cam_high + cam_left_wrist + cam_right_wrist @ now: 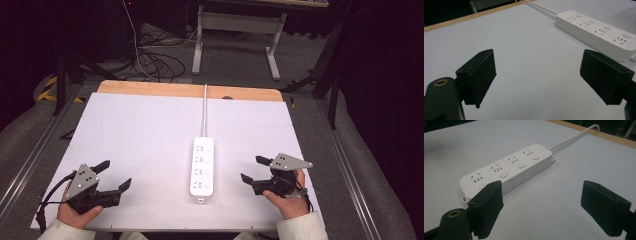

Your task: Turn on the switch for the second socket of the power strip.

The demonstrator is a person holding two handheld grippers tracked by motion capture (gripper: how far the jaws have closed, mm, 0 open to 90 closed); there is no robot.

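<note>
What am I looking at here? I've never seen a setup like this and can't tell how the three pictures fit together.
A person sits at a table with a white top, holding a hand-held tool in each hand: a gripper with two black jaws. The high view looks down from above: the left gripper is at the lower left, the right gripper at the lower right. The other two pictures come from small cameras riding on each gripper, looking out between its own jaws. Between the hands lies a white power strip with four sockets and four round buttons; its cable runs to the far edge. Both grippers stand open with nothing between their jaws, and neither touches the strip.
</note>
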